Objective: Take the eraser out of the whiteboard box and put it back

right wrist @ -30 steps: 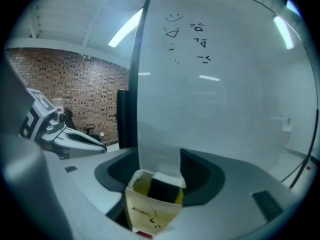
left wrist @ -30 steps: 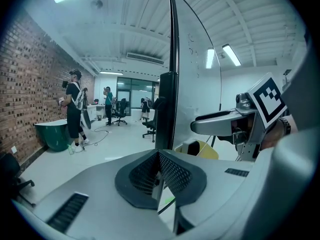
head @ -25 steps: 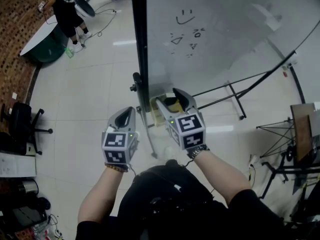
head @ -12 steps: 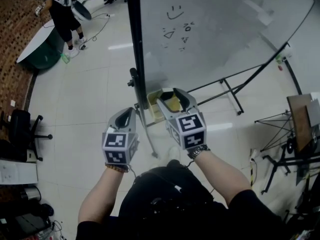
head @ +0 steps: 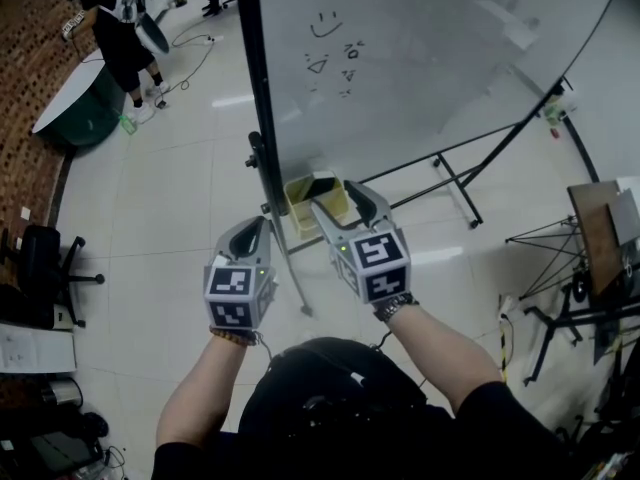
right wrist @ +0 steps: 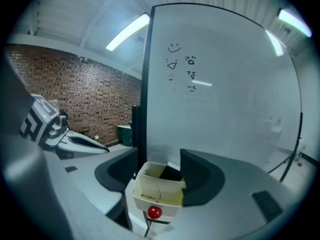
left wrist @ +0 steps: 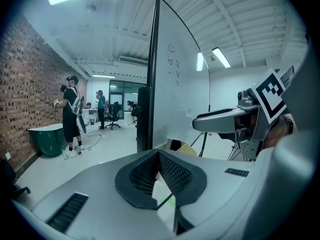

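A: How many tongs do we have in frame?

B: Two. Left tongs have their jaws together with nothing between them, and hang level, off the board's dark edge post. Right tongs have their jaws wide apart, clamped on nothing.

A: Where's the box?

B: We see one whiteboard box, pale yellow and open-topped, hung at the foot of the one whiteboard by its left edge. In the right gripper view the box sits between the two jaws, and we see no pad pressing on it.

A: And the eraser?

B: One eraser, a dark block inside the box on the side nearer the board. In the right gripper view it lies at the back right of the box, just beside the right-hand pad. We can't tell whether they touch.

A: Anything else on the box?

B: One small red ball under its front wall.

A: And the board?

B: One smiley face with a few small marks below it.

A: Background?

B: Two people in the left gripper view: one by a green tub and one farther back.
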